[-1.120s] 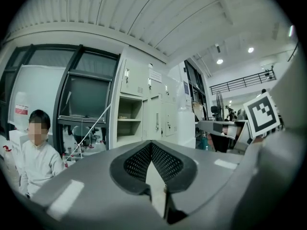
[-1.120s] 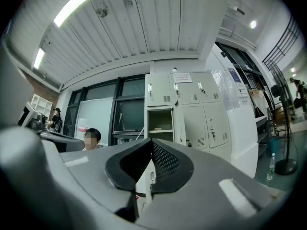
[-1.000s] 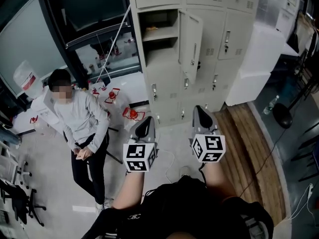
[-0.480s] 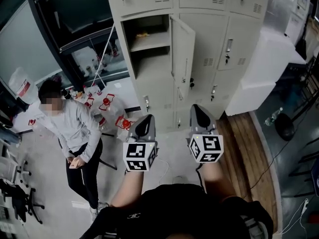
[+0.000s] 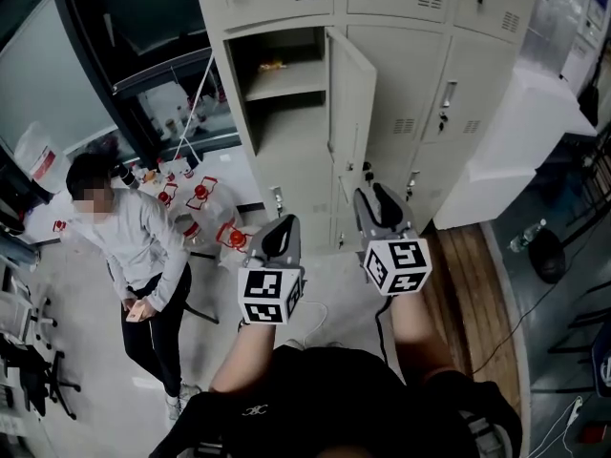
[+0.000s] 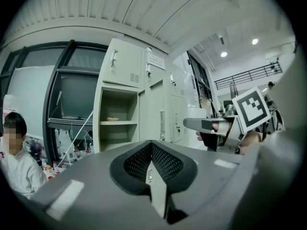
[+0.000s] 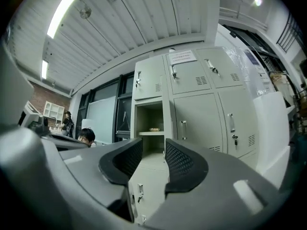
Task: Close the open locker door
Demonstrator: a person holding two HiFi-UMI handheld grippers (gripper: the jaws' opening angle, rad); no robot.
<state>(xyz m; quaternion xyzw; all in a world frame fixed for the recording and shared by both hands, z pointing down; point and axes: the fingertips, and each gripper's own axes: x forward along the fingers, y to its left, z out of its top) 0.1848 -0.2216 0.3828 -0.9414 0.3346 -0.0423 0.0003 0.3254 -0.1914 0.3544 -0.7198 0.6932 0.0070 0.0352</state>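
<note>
So the locker door (image 5: 351, 132) was wide open, sticking out toward the near side from the grey bank of lockers (image 5: 420, 74) at the far end. Its compartment (image 5: 277, 122) sat in the left column, just left of the door. It had a shelf (image 5: 286, 82) inside with some small thing lying on it, too small to tell what.

Both grippers were held out level on the near side, apart from the door and touching nothing. The left gripper (image 5: 278, 229) had its fingers (image 6: 136, 163) pressed together with nothing between them. The right gripper (image 5: 378, 206) was just to its right, roughly under the door's edge in the head view. Its fingers (image 7: 184, 163) had just been opening and stood well apart, empty, with only the lockers showing through the gap.

Off to the left was a person (image 5: 134, 241) in a light top and dark trousers, hands together. A few red things (image 5: 205, 194) lay on the pale floor (image 5: 95, 370) between them and the lockers. A white cabinet (image 5: 516, 132) stood right of the lockers.
</note>
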